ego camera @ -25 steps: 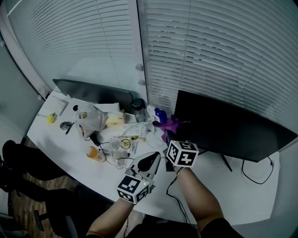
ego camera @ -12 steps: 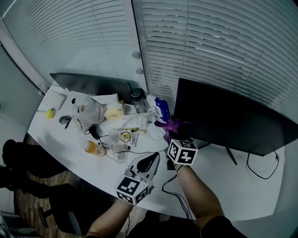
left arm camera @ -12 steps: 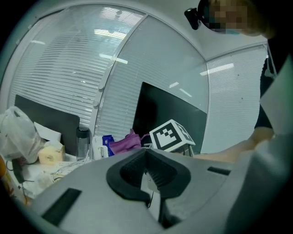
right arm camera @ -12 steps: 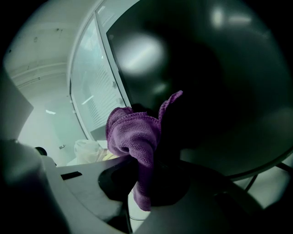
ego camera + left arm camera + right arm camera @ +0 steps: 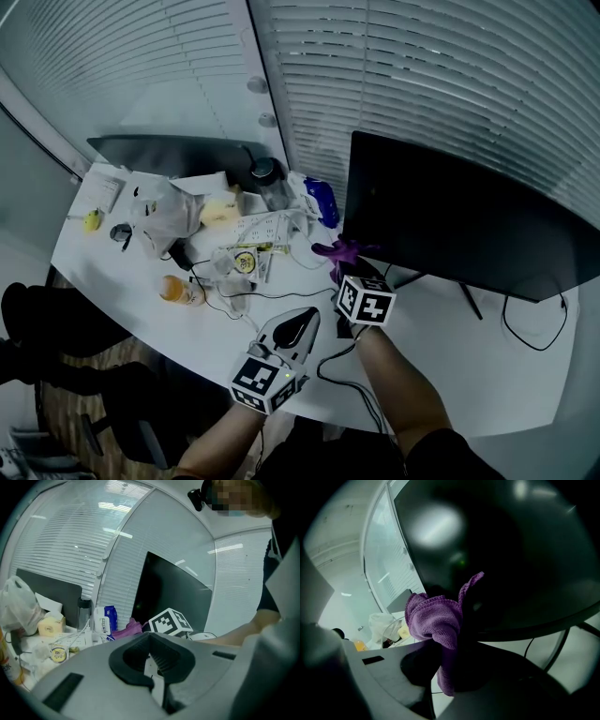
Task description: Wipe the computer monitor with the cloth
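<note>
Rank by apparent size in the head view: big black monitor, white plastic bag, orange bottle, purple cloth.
1. big black monitor
2. white plastic bag
3. orange bottle and purple cloth: these look about alike, too close to rank.

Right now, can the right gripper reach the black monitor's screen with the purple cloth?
Probably yes. The right gripper, shut on the purple cloth, is close to the monitor's lower left corner, and nothing stands between them.

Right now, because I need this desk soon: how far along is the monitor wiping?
Done: purple cloth clamped in the right claw. In hand: cloth held at the monitor's lower left corner; contact unclear. To do: the wiping itself. The left claw is shut, idle.
</note>
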